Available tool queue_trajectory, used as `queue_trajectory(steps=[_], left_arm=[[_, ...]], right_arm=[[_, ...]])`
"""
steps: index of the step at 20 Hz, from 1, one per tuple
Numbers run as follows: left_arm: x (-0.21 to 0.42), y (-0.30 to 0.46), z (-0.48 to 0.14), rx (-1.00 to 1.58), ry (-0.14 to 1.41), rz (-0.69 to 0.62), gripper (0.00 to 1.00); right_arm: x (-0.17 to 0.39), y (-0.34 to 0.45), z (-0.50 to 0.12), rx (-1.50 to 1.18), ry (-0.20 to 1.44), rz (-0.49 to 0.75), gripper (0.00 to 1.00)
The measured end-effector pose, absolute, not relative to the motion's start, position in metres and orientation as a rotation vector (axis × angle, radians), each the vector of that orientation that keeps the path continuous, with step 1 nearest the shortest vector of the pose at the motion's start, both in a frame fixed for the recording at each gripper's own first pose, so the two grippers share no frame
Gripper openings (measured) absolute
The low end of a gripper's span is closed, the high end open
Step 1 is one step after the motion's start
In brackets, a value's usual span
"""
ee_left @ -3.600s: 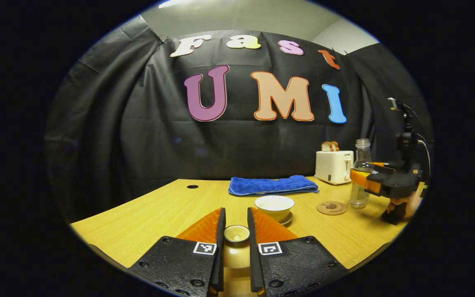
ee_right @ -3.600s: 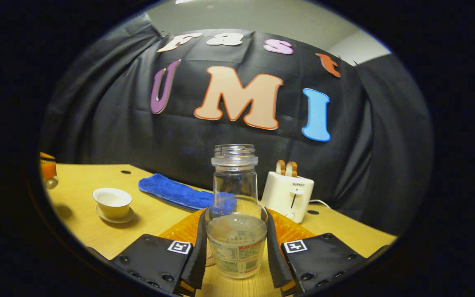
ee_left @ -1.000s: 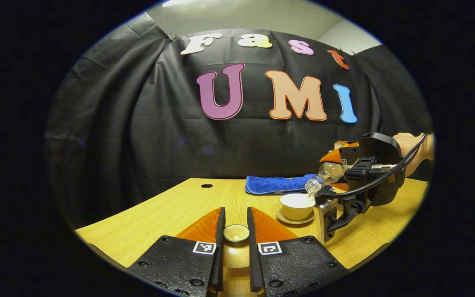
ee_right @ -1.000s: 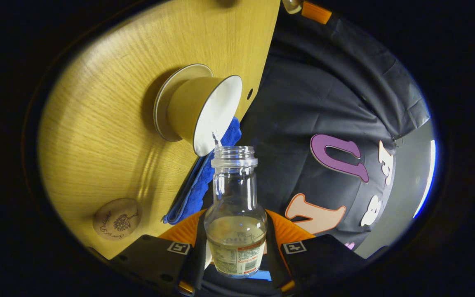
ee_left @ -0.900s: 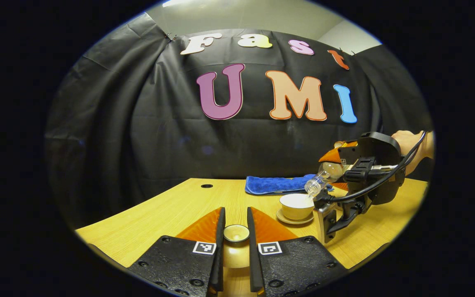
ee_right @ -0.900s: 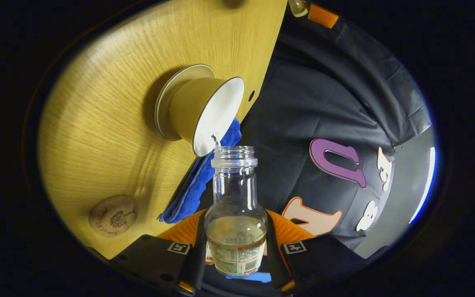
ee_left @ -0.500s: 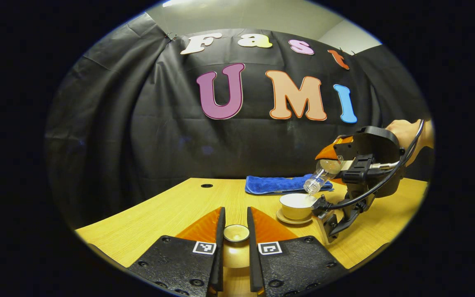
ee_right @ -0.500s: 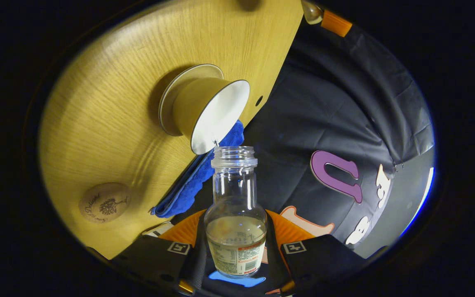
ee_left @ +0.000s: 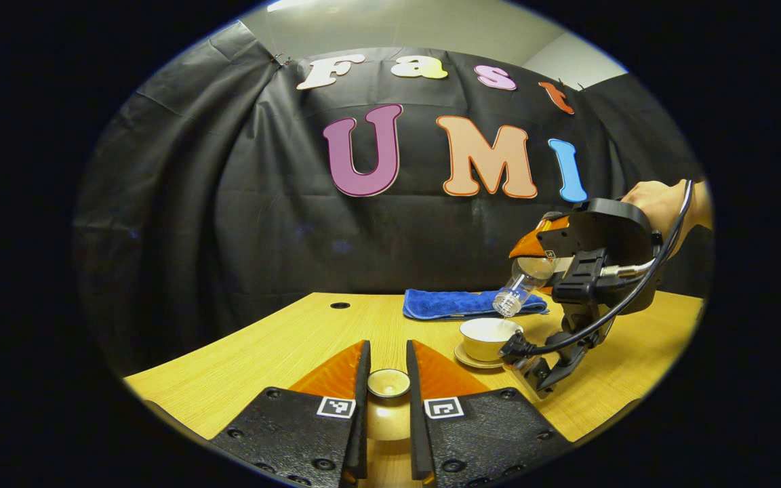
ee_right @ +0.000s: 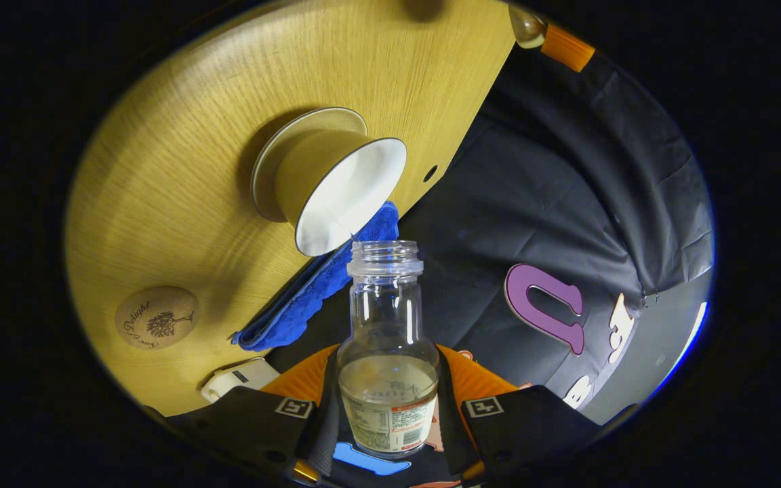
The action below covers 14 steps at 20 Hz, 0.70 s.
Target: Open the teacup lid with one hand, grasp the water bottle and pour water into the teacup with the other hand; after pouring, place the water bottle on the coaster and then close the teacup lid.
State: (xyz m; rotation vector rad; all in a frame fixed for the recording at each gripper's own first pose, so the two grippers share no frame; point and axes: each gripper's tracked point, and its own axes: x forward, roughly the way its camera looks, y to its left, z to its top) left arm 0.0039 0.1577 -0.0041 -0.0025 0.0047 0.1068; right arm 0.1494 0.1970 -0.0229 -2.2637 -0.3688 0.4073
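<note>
The open teacup [ee_left: 490, 338] stands on its saucer [ee_left: 470, 358] right of the table's middle. My right gripper [ee_right: 388, 407] is shut on the clear water bottle [ee_right: 388, 352], tipped steeply mouth-down; in the left gripper view the water bottle [ee_left: 521, 285] hangs just above the cup's right rim, with a thin trickle falling in. The teacup [ee_right: 333, 191] fills the upper middle of the right gripper view. My left gripper [ee_left: 388, 407] is shut on the knob of the teacup lid [ee_left: 388, 383], held low over the near table, left of the cup. The round coaster [ee_right: 156, 327] lies beside the cup.
A folded blue towel [ee_left: 468, 303] lies behind the cup near the cloth wall. A white toaster [ee_right: 240, 378] stands by the coaster. A hand [ee_left: 662, 203] holds the right gripper's body [ee_left: 601, 264], with a black cable [ee_left: 607, 315] looping below. The wooden table [ee_left: 282, 339] has a round hole [ee_left: 339, 306].
The right gripper has risen and tipped the bottle more steeply, its mouth shifting slightly left over the cup. The stream has thinned. My left gripper and the lid have stayed still.
</note>
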Motion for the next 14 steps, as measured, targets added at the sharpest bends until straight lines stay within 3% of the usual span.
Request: queue_trajectory(steps=[8,14], left_arm=[[0.004,0.159,-0.002,-0.003,0.003,0.118,0.22],[0.004,0.160,-0.004,-0.004,0.003,0.131,0.22]], right_arm=[[0.151,0.198,-0.022,-2.267,-0.357,0.439,0.67],[0.160,0.188,-0.025,-2.059,-0.222,0.507,0.66]])
